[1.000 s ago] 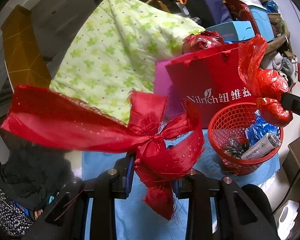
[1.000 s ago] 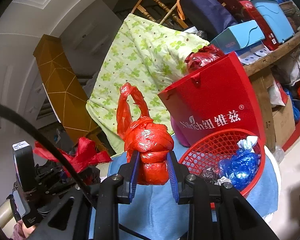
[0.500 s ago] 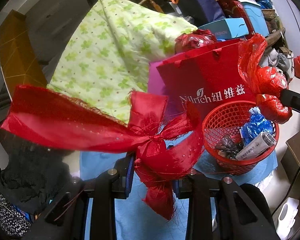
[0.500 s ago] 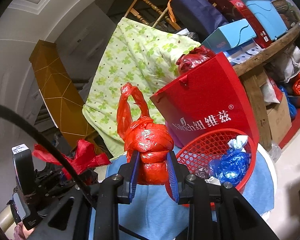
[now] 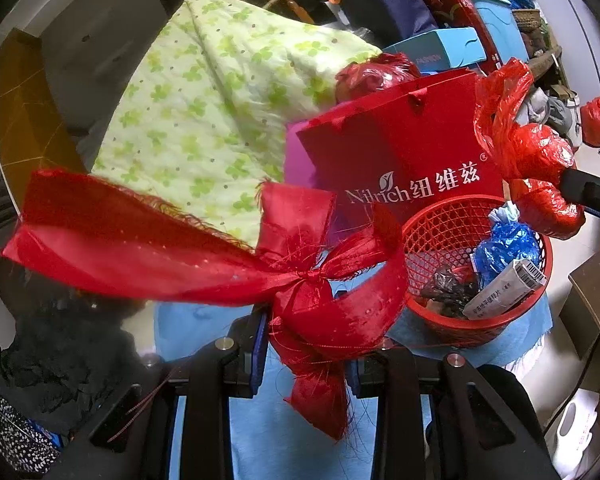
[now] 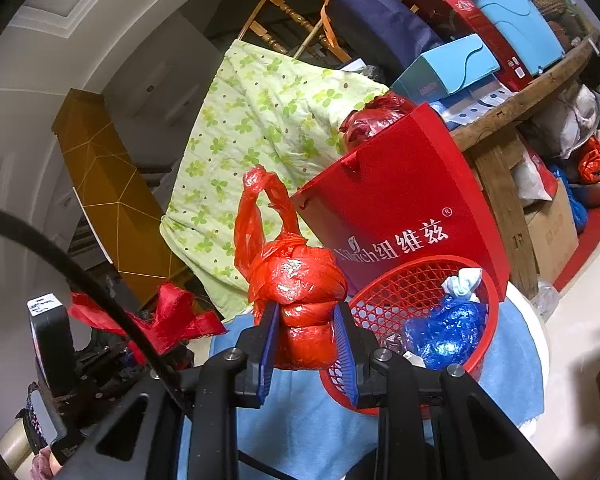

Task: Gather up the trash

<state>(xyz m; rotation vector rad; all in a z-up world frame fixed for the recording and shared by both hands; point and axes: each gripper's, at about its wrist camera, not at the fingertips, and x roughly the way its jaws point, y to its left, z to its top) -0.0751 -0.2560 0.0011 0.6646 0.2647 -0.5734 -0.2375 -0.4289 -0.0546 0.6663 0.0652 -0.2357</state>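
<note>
My left gripper [image 5: 305, 350] is shut on a red ribbon bow [image 5: 300, 280] and holds it above the blue cloth [image 5: 268, 432], left of the red mesh basket [image 5: 432, 232]. My right gripper [image 6: 306, 344] is shut on a knotted red plastic bag [image 6: 300, 284], held just left of the basket's rim [image 6: 384, 280]. The same bag [image 5: 536, 152] shows in the left wrist view above the basket's right side. The basket holds a blue bag [image 6: 444, 332], dark wrappers and a white tube [image 5: 500, 296]. The bow also shows in the right wrist view [image 6: 168, 320].
A red Nilrich paper bag [image 5: 400, 160] stands right behind the basket. A green flowered quilt [image 5: 204, 120] leans behind it. Boxes and bags pile on a wooden shelf [image 6: 540, 92] at right. A yellow cabinet [image 6: 108, 200] stands at left.
The scene has slid left in both views: both grippers have drifted right toward the basket with their loads still held. The red bag now sits closer to the basket's rim.
</note>
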